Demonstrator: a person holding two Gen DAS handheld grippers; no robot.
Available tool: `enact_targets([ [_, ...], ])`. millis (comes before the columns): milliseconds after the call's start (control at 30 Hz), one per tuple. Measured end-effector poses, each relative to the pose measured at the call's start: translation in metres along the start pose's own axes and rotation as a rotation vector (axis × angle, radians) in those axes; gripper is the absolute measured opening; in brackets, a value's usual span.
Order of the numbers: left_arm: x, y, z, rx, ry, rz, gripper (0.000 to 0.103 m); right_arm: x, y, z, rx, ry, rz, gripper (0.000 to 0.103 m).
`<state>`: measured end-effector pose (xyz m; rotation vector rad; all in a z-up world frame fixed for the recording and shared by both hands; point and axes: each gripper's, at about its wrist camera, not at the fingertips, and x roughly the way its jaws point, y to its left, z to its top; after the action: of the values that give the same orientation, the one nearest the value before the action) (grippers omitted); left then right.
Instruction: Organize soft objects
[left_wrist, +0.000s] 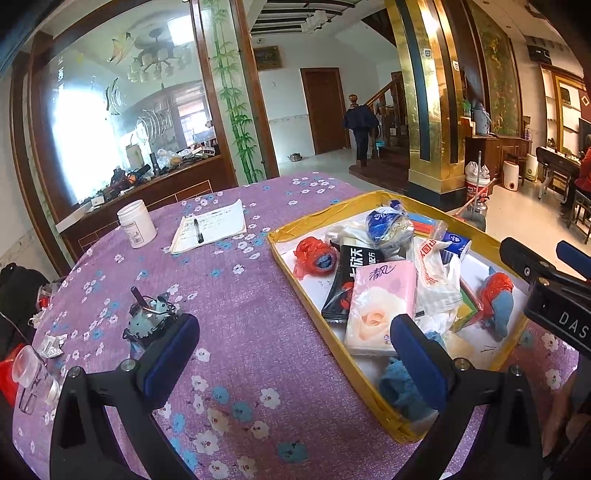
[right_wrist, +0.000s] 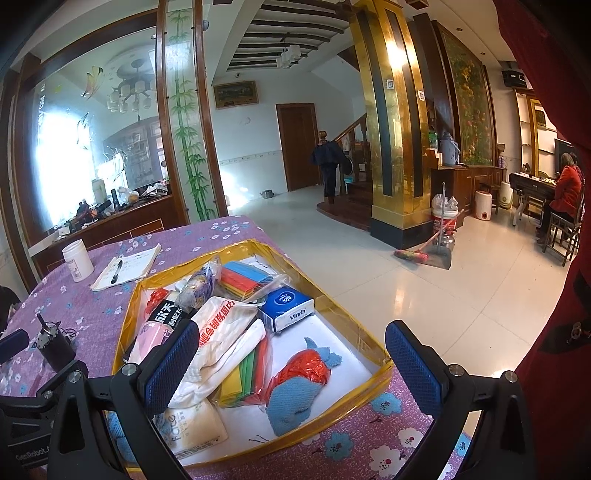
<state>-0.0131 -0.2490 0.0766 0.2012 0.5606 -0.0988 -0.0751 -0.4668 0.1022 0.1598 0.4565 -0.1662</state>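
A shallow yellow-rimmed tray (left_wrist: 291, 280) (right_wrist: 343, 306) on the purple flowered tablecloth holds soft things: a pink tissue pack (left_wrist: 380, 299), a black snack packet (left_wrist: 349, 273), white plastic bags (right_wrist: 225, 332), a blue Vinda tissue pack (right_wrist: 288, 310), coloured cloths (right_wrist: 243, 278), and a blue cloth in red plastic (right_wrist: 299, 384) (left_wrist: 496, 299). My left gripper (left_wrist: 295, 354) hangs open above the tablecloth at the tray's near left rim, holding nothing. My right gripper (right_wrist: 291, 365) is open over the tray's near end, also holding nothing.
Left of the tray lie a notebook with a pen (left_wrist: 210, 227), a white jar (left_wrist: 136, 223) and a small motor-like part (left_wrist: 151, 317). A clear cup (left_wrist: 33, 373) stands at the table's left edge. A broom and dustpan (right_wrist: 428, 254) lie on the floor beyond.
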Motion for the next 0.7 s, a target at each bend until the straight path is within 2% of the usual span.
enact_targets([
  [233,-0.001,0.0,0.0,0.0,0.0,0.01,0.103,-0.001,0.002,0.0,-0.003,0.0,0.004,0.102],
  [500,-0.006,-0.008,-0.001,0.032,-0.006,-0.033,0.103,-0.01,0.006,-0.001,-0.02,-0.011,0.013,0.102],
  [700,-0.008,-0.013,-0.002,0.058,-0.012,-0.038,0.103,-0.012,0.006,-0.002,-0.024,-0.009,0.012,0.102],
])
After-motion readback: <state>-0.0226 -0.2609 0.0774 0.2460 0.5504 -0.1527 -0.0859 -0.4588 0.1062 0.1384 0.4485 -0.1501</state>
